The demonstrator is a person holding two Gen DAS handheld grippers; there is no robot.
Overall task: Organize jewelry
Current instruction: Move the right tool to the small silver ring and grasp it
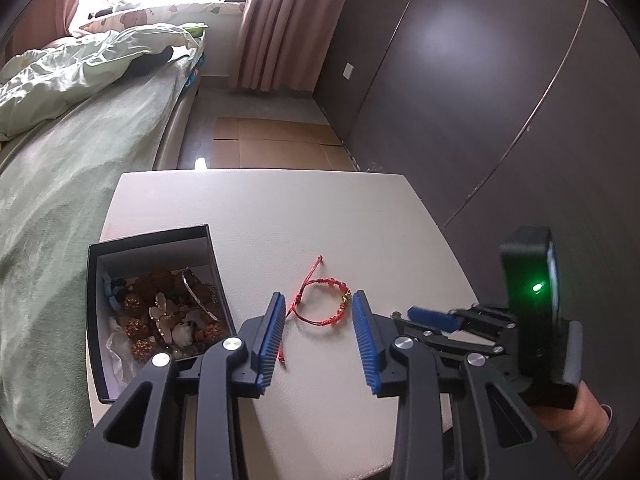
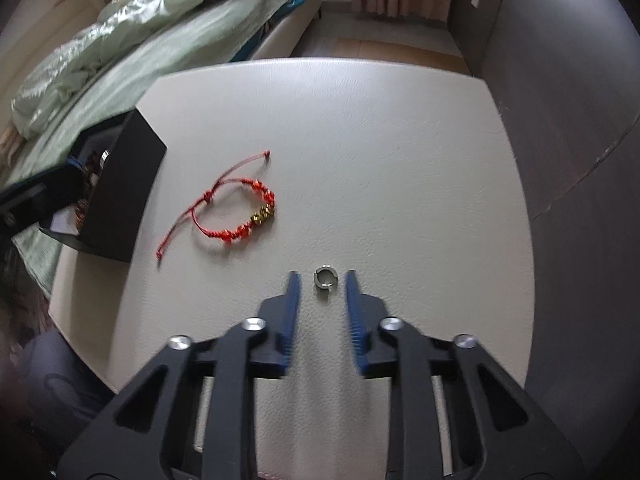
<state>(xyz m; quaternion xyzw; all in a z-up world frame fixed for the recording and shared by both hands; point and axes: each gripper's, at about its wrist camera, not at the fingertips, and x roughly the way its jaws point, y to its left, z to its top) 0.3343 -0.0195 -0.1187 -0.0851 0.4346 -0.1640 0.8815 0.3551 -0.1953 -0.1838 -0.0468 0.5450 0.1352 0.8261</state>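
Observation:
A red cord bracelet (image 1: pixel 320 308) with red and gold beads lies on the white table (image 1: pixel 280 216), between the open blue fingertips of my left gripper (image 1: pixel 318 300). It also shows in the right wrist view (image 2: pixel 240 212). A black jewelry box (image 1: pixel 156 308) full of beads and bangles stands to its left, and shows in the right wrist view (image 2: pixel 116 188). A small silver ring (image 2: pixel 325 278) lies on the table (image 2: pixel 400 160) between the open tips of my right gripper (image 2: pixel 322 280). The right gripper also shows in the left wrist view (image 1: pixel 436 316).
A bed (image 1: pixel 80 140) with a green cover runs along the table's left side. A dark wardrobe wall (image 1: pixel 500 100) stands to the right. Cardboard sheets (image 1: pixel 276 140) lie on the floor beyond the table, below pink curtains (image 1: pixel 280 20).

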